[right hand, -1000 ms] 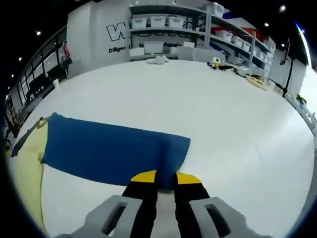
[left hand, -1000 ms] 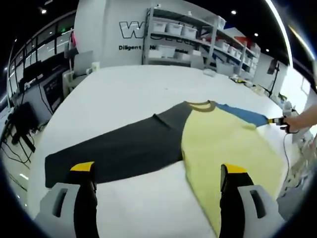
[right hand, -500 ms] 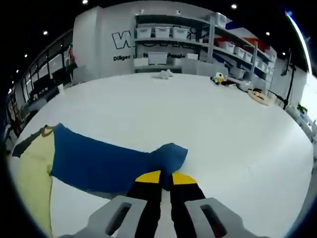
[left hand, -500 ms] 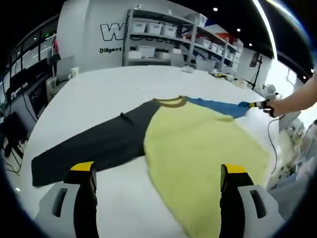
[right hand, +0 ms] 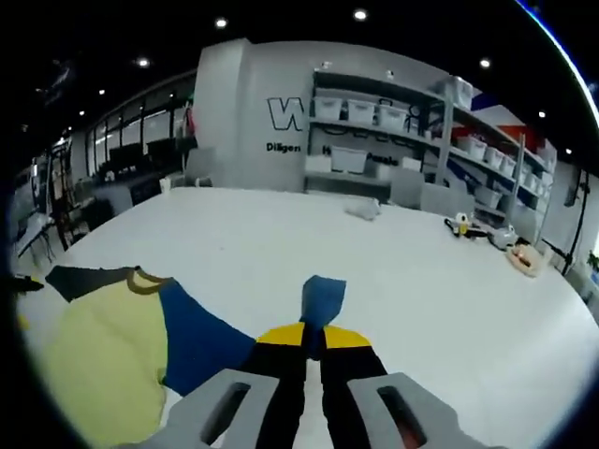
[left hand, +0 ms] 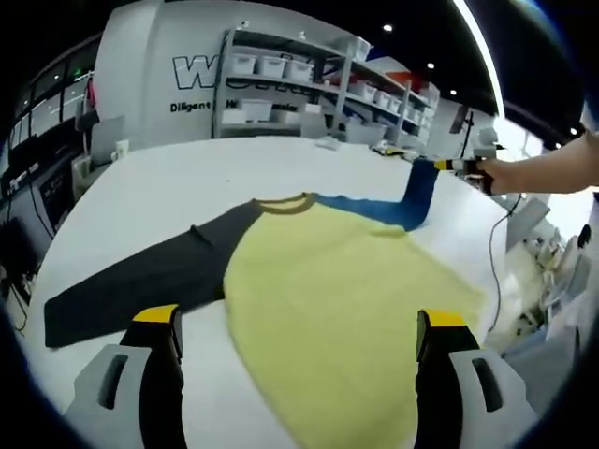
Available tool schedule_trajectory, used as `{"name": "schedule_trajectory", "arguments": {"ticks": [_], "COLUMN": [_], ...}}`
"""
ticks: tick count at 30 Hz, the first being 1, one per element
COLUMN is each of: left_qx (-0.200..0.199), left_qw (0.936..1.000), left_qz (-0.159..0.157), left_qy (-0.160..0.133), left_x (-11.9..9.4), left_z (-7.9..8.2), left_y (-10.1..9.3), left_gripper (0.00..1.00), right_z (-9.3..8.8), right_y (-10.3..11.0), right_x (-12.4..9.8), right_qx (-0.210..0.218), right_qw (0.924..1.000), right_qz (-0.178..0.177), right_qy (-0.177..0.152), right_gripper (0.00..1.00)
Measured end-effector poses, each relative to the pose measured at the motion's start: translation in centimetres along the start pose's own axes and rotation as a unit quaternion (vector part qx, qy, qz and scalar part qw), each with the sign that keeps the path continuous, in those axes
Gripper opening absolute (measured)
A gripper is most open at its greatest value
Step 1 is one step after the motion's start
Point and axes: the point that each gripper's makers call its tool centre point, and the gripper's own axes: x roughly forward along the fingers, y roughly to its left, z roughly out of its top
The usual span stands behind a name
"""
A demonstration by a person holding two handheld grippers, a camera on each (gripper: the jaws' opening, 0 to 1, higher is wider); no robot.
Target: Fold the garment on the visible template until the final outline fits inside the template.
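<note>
A long-sleeved shirt lies flat on the white table [left hand: 187, 187]: yellow body [left hand: 328, 299], dark grey sleeve [left hand: 131, 285] stretched left, blue sleeve [left hand: 388, 208] stretched right. My left gripper [left hand: 298, 329] hovers open above the shirt's near hem, its jaws wide apart. My right gripper [right hand: 313, 334] is shut on the blue sleeve's cuff [right hand: 322, 297], which it holds lifted off the table; the rest of the blue sleeve [right hand: 192, 332] slopes down to the yellow body [right hand: 103, 360]. In the left gripper view the right gripper [left hand: 459, 166] and a hand holding it appear at the right, cuff raised.
Shelving with white bins [left hand: 281, 70] stands along the far wall. Small items [right hand: 468, 226] lie on the table's far right side. A monitor and chairs [left hand: 103, 136] stand beyond the table's left edge. A cable [left hand: 501, 253] hangs off the right edge.
The right gripper has lifted the blue cuff off the table and carried it up and inward. The left gripper view has shifted right, over the yellow body.
</note>
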Motion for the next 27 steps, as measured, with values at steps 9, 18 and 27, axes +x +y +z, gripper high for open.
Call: {"name": "schedule_trajectory", "arguments": {"ticks": [9,18,27], "left_qx": [0.004,0.005,0.009], "left_qw": [0.9996,0.9995,0.9997], "left_qz": [-0.005,0.004,0.010], "left_qy": [-0.026,-0.031,-0.022], "left_x": [-1.4,-3.1,-4.5], "left_z": [0.8,0.5,-0.2], "left_y": [-0.9,0.0,0.7], "left_gripper": [1.00,1.00,1.00], "right_z": [5.8,7.0,4.6], "right_y": [8.7,18.6,26.3], "right_x": [1.1,3.1,4.3], "right_qx": [-0.035,-0.070,-0.105], "right_qw": [0.9955,0.9838,0.9704], "right_qz": [0.077,0.158,0.216], "right_qy": [-0.042,-0.048,-0.027], "right_gripper": [0.00,0.00,0.00]}}
